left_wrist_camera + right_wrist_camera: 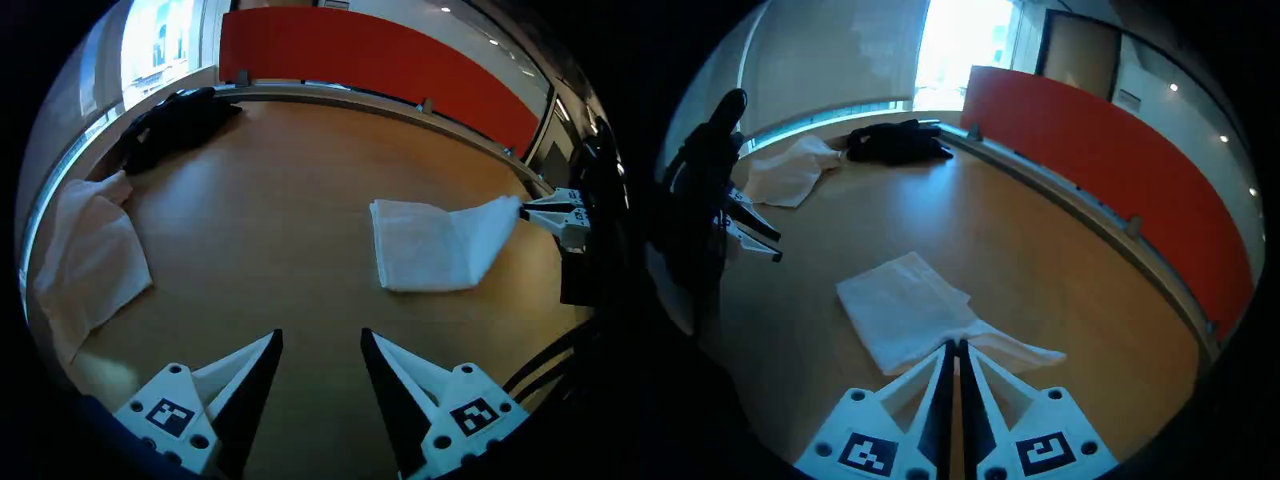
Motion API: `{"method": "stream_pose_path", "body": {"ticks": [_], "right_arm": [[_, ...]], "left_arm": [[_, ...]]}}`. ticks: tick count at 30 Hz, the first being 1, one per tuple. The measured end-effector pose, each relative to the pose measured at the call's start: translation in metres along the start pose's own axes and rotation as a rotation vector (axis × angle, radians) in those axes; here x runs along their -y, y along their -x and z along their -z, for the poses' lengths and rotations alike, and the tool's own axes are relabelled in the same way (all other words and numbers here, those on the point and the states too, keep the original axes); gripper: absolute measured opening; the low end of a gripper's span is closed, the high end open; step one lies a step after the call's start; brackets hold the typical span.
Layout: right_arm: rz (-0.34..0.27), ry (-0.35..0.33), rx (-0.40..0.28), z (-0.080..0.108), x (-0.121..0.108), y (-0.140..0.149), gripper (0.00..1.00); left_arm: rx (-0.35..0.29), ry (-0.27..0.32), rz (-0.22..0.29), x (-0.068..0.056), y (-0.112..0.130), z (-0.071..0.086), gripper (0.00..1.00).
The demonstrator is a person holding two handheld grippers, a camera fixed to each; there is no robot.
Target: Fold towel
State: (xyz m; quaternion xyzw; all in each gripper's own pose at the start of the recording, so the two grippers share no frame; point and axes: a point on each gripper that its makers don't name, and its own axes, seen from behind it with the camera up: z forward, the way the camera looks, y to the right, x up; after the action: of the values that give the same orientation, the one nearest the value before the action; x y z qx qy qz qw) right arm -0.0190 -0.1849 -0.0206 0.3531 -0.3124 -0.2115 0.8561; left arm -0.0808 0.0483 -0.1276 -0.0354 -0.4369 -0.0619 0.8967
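Pinching a corner of the white towel [904, 312] at six o'clock, the right gripper [958, 346] is clamped tight — the left gripper [320, 352] gapes empty, the towel on the wooden table [280, 208] at its two o'clock.

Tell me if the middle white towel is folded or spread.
Folded, not finished: towel lies in layers on the table, one corner pinched by the shut right gripper.

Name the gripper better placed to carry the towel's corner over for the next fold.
Right. The right gripper has its jaws shut on a corner of the towel; the left gripper hangs open over the table, apart from it.
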Motion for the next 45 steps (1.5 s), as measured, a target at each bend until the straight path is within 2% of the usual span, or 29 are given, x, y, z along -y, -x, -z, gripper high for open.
{"method": "stream_pose_path", "body": {"ticks": [11, 20, 28, 32, 39, 41, 45], "right_arm": [[0.044, -0.051, -0.004, -0.017, 0.022, -0.021, 0.04], [0.130, -0.151, 0.012, -0.055, 0.066, -0.043, 0.04], [0.171, -0.256, 0.073, -0.097, 0.114, -0.031, 0.04], [0.180, -0.287, 0.110, -0.111, 0.129, -0.018, 0.04], [0.173, -0.293, 0.126, -0.115, 0.132, -0.013, 0.06], [0.164, -0.290, 0.123, -0.114, 0.130, -0.014, 0.12], [0.147, -0.282, 0.117, -0.111, 0.127, -0.016, 0.40]], "left_arm": [[-0.012, -0.006, 0.027, 0.004, 0.002, 0.007, 0.71], [-0.026, -0.007, 0.090, 0.008, 0.007, 0.020, 0.71], [-0.029, -0.022, 0.135, 0.020, 0.017, 0.029, 0.71], [-0.028, -0.033, 0.157, 0.028, 0.021, 0.033, 0.71], [-0.031, -0.041, 0.179, 0.034, 0.022, 0.034, 0.71], [-0.031, -0.041, 0.178, 0.034, 0.022, 0.034, 0.71], [-0.030, -0.039, 0.168, 0.032, 0.021, 0.032, 0.71]]}}
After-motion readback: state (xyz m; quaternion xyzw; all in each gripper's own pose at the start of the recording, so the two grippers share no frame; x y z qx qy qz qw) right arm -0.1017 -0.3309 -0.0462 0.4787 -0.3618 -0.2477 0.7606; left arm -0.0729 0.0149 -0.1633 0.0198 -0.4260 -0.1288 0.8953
